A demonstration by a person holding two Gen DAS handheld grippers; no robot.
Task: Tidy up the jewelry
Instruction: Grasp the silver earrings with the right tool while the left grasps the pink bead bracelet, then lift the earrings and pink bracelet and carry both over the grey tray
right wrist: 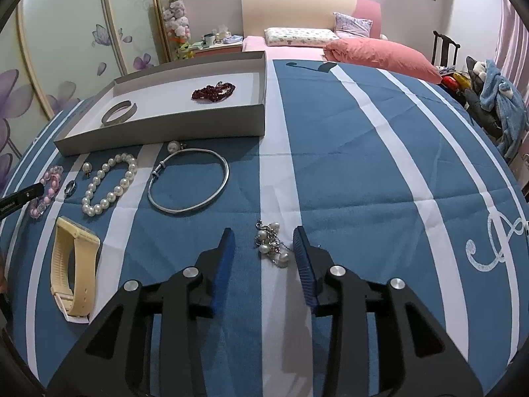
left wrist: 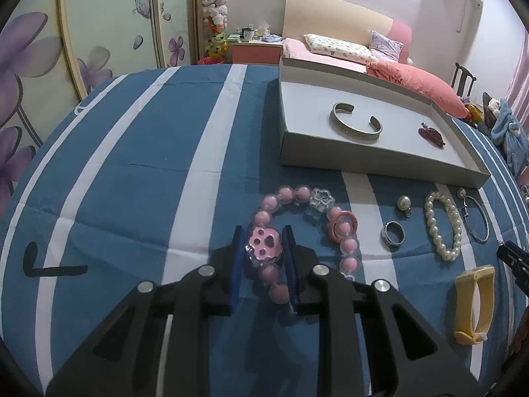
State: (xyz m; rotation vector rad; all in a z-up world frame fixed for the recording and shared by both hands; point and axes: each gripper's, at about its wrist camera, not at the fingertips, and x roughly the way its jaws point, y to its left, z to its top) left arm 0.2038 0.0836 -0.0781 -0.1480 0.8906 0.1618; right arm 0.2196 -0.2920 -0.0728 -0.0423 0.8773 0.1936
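Left wrist view: the left gripper (left wrist: 263, 231) has its blue pads clamped on the flower charm of a pink bead bracelet (left wrist: 305, 228) lying on the striped blue bedspread (left wrist: 139, 172). Ahead to the right sits a shallow grey box (left wrist: 363, 155) holding a metal cuff (left wrist: 356, 126). Wide bare cloth lies to the left; a pearl bracelet (left wrist: 443, 225) crowds the right.

Right wrist view: the right gripper (right wrist: 264, 235) stands with jaws apart around a small pearl cluster (right wrist: 272, 243), pads not touching it. Open cloth spreads right; a yellow watch strap (right wrist: 74, 269) lies left. The cluster's exact form is hard to make out.
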